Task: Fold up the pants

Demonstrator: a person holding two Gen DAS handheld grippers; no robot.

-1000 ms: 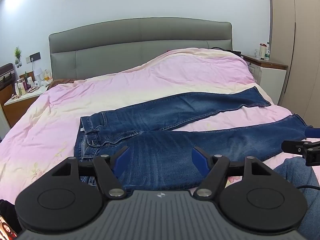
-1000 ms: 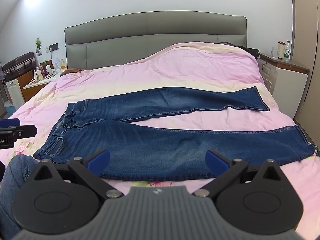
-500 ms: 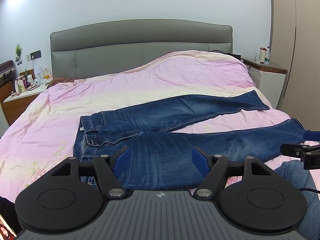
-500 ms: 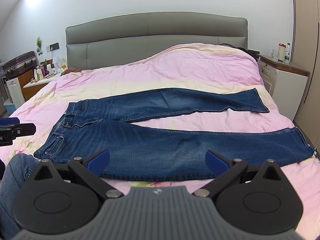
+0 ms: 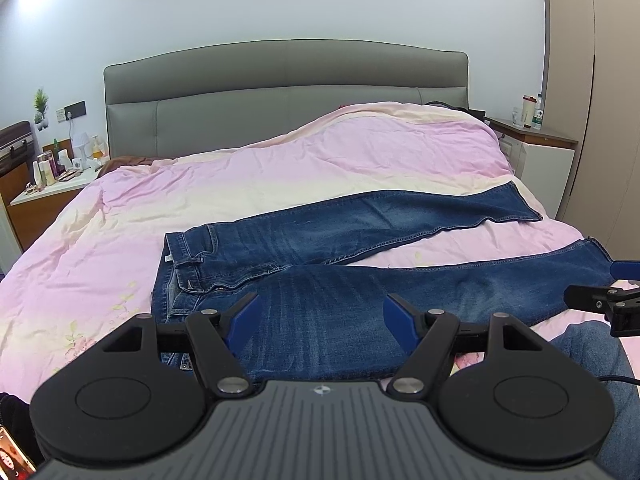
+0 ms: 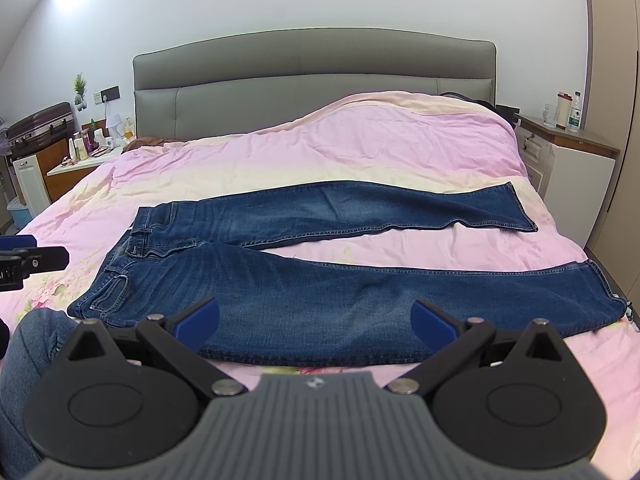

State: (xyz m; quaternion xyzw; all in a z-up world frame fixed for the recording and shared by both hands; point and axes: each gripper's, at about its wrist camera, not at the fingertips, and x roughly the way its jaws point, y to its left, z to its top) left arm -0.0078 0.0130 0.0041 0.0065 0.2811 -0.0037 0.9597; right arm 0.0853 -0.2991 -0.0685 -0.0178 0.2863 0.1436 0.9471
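I see the dark blue denim pants [image 6: 320,276] spread flat on the pink quilted bed cover [image 6: 340,152], waistband at the left and both legs running right in a narrow V; I judge them heavy, limp and grippy, best pinched at the thick waistband and the hems. My left gripper [image 5: 321,314] hangs spread and empty over the near thigh by the waistband, and my right gripper [image 6: 315,322], equally spread and empty, over the middle of the near leg.

The pants [image 6: 320,292] are faded blue denim, on a soft, creased pink cotton quilt [image 6: 360,148]. The headboard [image 6: 312,76] looks smooth grey leather. Claw bodies are matt black plastic.
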